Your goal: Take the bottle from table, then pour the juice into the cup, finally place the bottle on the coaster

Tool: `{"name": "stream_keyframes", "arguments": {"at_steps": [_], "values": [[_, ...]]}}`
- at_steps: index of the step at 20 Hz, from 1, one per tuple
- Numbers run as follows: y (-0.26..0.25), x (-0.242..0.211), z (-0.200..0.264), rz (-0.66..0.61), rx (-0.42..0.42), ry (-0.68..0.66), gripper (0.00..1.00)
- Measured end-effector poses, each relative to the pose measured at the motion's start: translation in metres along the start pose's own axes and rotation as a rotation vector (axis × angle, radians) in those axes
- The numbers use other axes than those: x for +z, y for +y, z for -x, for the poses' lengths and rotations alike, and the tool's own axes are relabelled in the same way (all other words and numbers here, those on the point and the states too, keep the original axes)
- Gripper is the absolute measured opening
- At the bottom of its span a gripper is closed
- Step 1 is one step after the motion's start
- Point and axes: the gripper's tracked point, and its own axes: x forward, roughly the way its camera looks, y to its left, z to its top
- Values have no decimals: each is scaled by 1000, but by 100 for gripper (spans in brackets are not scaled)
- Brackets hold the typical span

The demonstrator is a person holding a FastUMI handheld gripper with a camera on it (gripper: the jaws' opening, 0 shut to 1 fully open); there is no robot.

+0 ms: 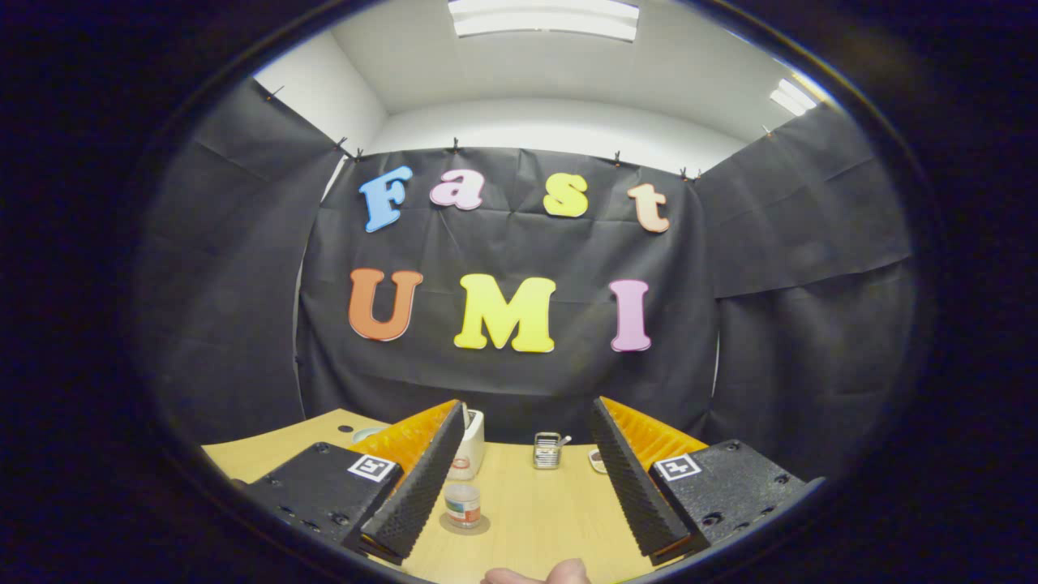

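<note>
Two fingers of the claw (527, 474) stand wide apart, holding nothing. From left to right on the pale wooden worktop (535, 519): a small clear plastic bottle with a banded label (462, 504), upright on a round coaster (465, 524) near the left finger, a white cup (473, 446) farther off, and a small metal rack (547, 451). That bottle is probably light, smooth and easily squeezed; take it at the labelled middle.

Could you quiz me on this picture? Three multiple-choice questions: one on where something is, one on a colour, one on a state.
1. Where does the clear labelled container stand?
A. On a round coaster, between the tool's fingers, close to the left one
B. Inside the white cup
C. Beyond the right finger

2. What colour is the table top?
A. White
B. Light wood
C. Black

3. How is the tool?
A. Shut on the container
B. Shut on nothing
C. Open, holding nothing

Answers: 1 A, the disc shows under its base. 2 B, pale wood grain shows. 3 C, the fingers stand wide apart.
</note>
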Motion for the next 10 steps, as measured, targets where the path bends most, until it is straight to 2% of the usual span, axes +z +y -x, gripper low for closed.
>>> {"name": "stream_keyframes", "arguments": {"at_steps": [5, 10], "values": [[-21, -12, 57, -8, -37, 35, 100], [-26, -10, 87, -18, -60, 39, 100]]}}
